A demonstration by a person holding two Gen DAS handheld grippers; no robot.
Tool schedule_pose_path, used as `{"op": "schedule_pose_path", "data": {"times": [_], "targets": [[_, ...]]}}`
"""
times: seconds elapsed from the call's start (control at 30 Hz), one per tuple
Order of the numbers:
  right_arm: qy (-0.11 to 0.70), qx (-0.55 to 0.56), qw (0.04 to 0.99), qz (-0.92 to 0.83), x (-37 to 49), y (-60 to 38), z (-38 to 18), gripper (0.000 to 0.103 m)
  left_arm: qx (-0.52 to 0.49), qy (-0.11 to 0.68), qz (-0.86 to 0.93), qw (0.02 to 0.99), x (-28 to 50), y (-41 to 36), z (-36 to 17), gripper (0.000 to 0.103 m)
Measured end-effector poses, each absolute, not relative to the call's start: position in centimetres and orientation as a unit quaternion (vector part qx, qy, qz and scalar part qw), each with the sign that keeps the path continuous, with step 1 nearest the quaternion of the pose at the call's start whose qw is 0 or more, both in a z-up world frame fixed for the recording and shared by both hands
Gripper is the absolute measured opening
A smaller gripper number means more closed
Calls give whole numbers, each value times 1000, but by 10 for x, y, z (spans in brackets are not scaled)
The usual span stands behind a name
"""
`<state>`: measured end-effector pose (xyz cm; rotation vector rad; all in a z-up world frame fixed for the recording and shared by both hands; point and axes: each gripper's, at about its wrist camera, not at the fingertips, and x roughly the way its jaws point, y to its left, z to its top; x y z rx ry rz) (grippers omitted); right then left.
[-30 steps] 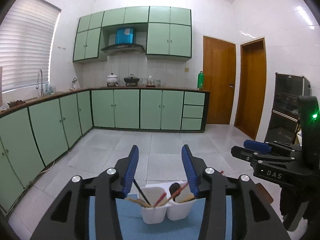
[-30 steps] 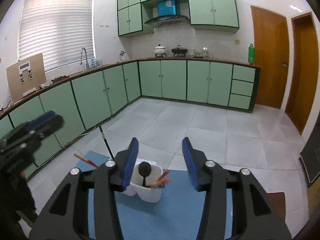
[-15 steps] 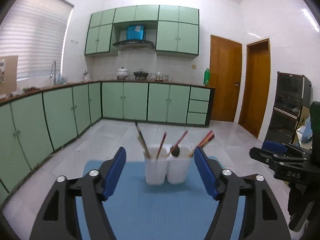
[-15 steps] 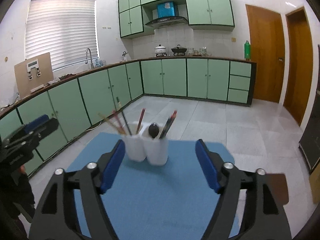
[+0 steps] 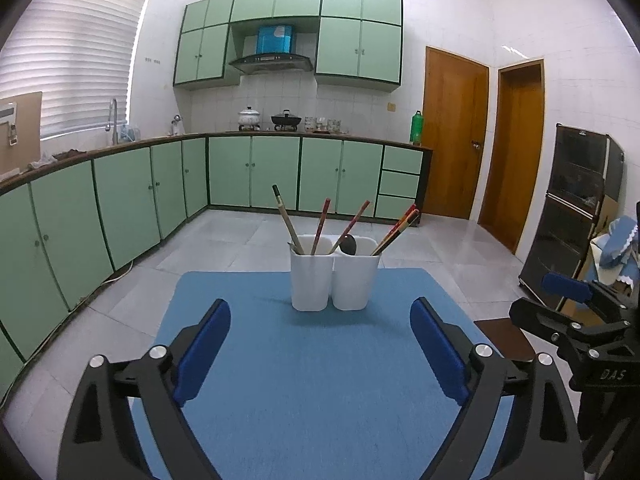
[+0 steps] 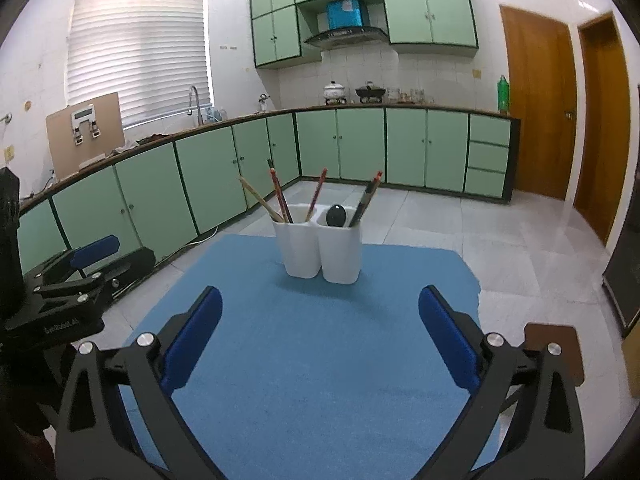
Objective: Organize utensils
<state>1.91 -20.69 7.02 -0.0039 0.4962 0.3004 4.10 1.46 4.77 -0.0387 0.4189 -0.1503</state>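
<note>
Left tool (image 5: 320, 352) and right tool (image 6: 320, 336) angled slightly down over blue mat (image 5: 312, 392), jaws just opening wide, nothing between; holder (image 5: 334, 276) well ahead.

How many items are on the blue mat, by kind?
White cups: 2
Chopsticks: 6 (two at the left nearly overlap, so the count is less sure)
Black spoon: 1
Total: 9
</note>
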Motion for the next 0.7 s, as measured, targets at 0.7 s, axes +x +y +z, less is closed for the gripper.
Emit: {"op": "schedule_pose_path", "data": {"times": [0.7], "targets": [[228,0,961,153,1,-208,86,97,-2,170,-81,982,12,7,68,93]]}}
